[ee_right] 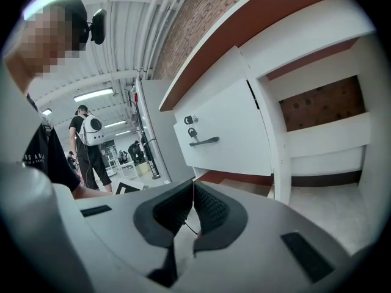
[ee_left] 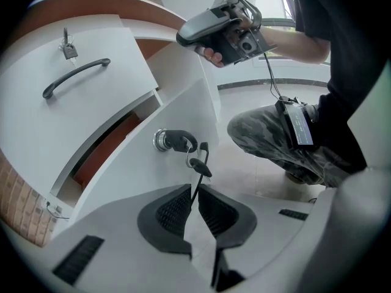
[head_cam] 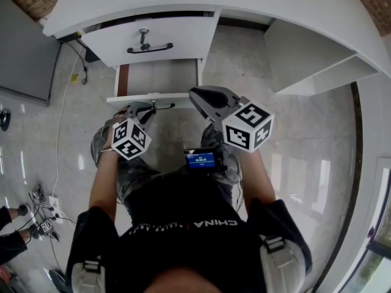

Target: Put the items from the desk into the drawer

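The left gripper (ee_left: 194, 193), closed on the thin black key (ee_left: 200, 164) hanging at the white open drawer (ee_left: 122, 182), may bend it or slip; the right gripper (ee_right: 192, 189) is closed, empty.

1. The right gripper (ee_right: 193, 193) has its jaws pressed together, with nothing held between them.
2. Beyond it, a white drawer front (ee_right: 235, 124) carries a black handle (ee_right: 204, 141) and a lock (ee_right: 190, 119).
3. A person with a backpack (ee_right: 91, 130) stands at far left.

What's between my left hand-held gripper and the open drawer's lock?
Left gripper view: the key in the lock, its ring, and a thin black hanging piece that the left hand-held gripper pinches.
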`<move>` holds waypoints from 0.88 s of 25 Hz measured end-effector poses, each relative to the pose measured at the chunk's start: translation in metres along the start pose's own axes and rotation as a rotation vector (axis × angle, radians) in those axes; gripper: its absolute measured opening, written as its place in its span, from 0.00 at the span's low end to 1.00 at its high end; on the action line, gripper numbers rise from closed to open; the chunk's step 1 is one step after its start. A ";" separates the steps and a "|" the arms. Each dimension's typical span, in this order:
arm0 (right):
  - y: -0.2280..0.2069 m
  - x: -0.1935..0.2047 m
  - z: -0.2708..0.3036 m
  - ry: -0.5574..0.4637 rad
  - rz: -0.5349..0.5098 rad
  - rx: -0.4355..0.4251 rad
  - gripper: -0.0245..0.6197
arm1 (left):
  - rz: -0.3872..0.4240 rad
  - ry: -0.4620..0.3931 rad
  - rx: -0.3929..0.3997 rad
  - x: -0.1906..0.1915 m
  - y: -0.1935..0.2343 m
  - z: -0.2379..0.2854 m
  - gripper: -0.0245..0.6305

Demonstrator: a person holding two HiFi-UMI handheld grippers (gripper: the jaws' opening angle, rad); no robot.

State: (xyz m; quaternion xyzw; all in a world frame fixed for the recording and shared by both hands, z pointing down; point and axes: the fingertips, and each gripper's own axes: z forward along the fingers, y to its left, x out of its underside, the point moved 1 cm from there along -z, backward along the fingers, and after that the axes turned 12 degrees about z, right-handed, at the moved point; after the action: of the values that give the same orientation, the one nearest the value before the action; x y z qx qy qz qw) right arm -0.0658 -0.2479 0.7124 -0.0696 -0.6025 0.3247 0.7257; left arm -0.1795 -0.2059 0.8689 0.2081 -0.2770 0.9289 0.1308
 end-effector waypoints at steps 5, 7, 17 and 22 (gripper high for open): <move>-0.001 -0.001 -0.002 -0.008 -0.009 0.015 0.07 | 0.001 -0.013 -0.010 -0.005 0.012 0.010 0.09; -0.002 0.000 -0.002 -0.006 -0.010 0.020 0.07 | 0.001 -0.018 -0.010 -0.004 0.021 0.014 0.10; -0.002 0.007 -0.008 -0.007 -0.023 0.049 0.07 | -0.006 -0.044 -0.018 0.002 0.064 0.038 0.10; -0.003 0.009 -0.013 -0.010 -0.022 0.065 0.07 | -0.004 -0.040 -0.017 0.005 0.089 0.050 0.10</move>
State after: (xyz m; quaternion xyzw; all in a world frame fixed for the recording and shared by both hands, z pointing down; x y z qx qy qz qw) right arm -0.0522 -0.2419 0.7182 -0.0376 -0.5960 0.3365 0.7281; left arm -0.1999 -0.3058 0.8681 0.2262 -0.2872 0.9218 0.1289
